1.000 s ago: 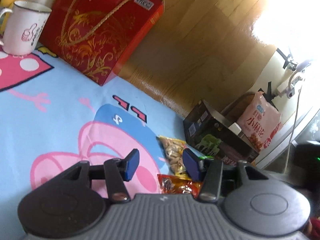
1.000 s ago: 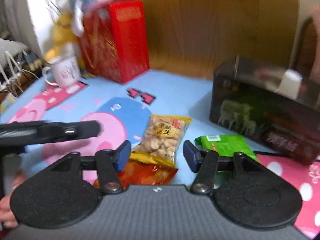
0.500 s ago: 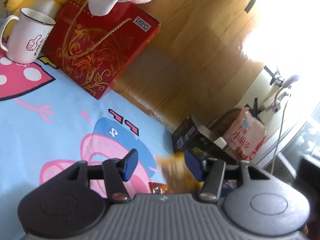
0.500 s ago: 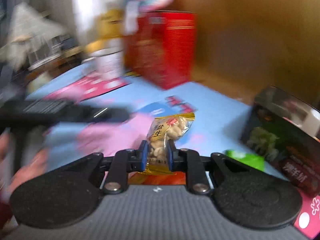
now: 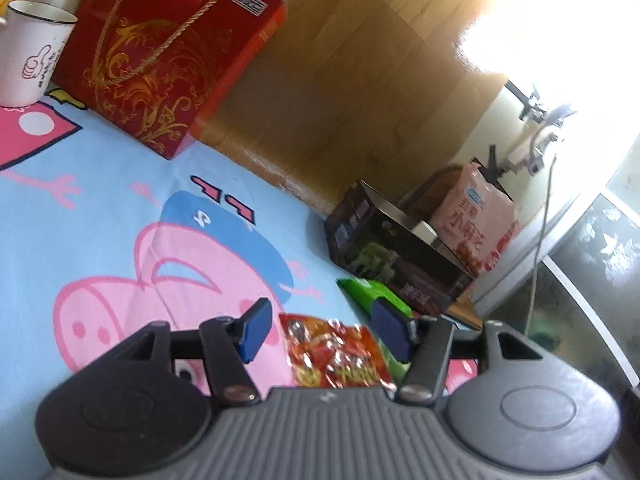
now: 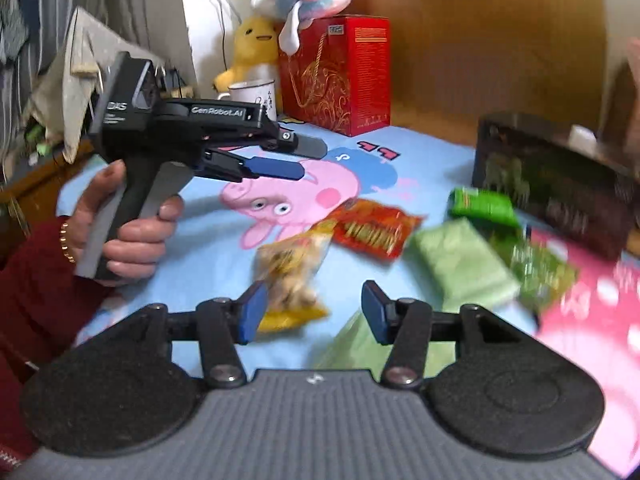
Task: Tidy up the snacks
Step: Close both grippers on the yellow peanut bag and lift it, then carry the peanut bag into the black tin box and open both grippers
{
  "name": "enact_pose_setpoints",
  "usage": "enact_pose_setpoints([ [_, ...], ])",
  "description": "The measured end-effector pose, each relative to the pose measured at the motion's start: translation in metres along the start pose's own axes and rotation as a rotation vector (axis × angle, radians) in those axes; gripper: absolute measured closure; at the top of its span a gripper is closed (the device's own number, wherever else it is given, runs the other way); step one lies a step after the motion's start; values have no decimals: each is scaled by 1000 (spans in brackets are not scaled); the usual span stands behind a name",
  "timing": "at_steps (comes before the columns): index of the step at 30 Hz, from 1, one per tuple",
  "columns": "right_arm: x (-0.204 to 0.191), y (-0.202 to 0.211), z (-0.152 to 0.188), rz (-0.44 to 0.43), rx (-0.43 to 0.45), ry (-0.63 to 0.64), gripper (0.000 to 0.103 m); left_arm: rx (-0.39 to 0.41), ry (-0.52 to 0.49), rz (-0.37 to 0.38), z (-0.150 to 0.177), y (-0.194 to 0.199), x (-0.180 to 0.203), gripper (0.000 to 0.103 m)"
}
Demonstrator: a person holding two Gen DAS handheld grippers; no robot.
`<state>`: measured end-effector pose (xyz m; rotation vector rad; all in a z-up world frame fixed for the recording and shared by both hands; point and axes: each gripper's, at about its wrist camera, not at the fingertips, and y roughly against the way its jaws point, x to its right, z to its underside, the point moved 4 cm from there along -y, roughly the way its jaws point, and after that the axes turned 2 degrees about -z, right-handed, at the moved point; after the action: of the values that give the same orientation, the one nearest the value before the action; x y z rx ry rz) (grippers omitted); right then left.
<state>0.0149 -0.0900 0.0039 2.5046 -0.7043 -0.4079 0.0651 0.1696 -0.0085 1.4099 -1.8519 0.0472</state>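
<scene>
Released peanut packet (image 6: 290, 268) appears only right-wrist.

- The red snack packet (image 5: 338, 354) is crinkled foil-like plastic, glossy — it catches the light.
- The peanut packet (image 6: 290, 270) is clear, shiny plastic film, blurred here.
- The left gripper (image 5: 322, 330) has a matt, ribbed grey plastic body and smooth blue plastic pads (image 5: 256, 326).
- The cartoon sheet (image 5: 100, 208) looks like matt printed cloth.
- The red gift box (image 5: 168, 52) is card with shiny gold print and a twisted cord handle.
- The mug (image 5: 30, 52) is smooth and glazed.
- The headboard (image 5: 360, 80) is polished wood — strongly reflective.
</scene>
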Motion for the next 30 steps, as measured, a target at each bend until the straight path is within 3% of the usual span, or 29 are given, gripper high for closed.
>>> enact_pose_setpoints([
  [6, -17, -6, 24, -68, -12, -82, 49, -40, -105, 32, 15, 11, 23, 48],
  [10, -15, -18, 25, -80, -27, -123, 51, -88, -177, 1, 33, 11, 33, 48],
  [15, -16, -25, 21, -81, 1, -157, 55, -174, -128, 6, 48, 2, 26, 41],
  [16, -15, -28, 20, -83, 10, -167, 57, -170, -135, 2, 51, 3, 28, 41],
  [17, -14, -29, 21, -80, 18, -171, 65, -166, -153, -7, 54, 5, 31, 41],
  [19, -14, -30, 20, -65, 27, -168, 67, -168, -153, -12, 57, 10, 34, 44],
  [21, -13, -26, 22, -70, 32, -161, 69, -188, -103, 9, 62, 14, 33, 58],
  [22, -12, -21, 24, -68, 38, -155, 69, -198, -77, 23, 64, 16, 33, 59],
  [26, -3, 3, 28, -67, 103, -179, 71, -204, -64, 74, 65, 18, 51, 60],
  [30, 16, 31, 32, -32, 173, -235, 73, -220, -148, 105, 64, 0, 90, 60],
])
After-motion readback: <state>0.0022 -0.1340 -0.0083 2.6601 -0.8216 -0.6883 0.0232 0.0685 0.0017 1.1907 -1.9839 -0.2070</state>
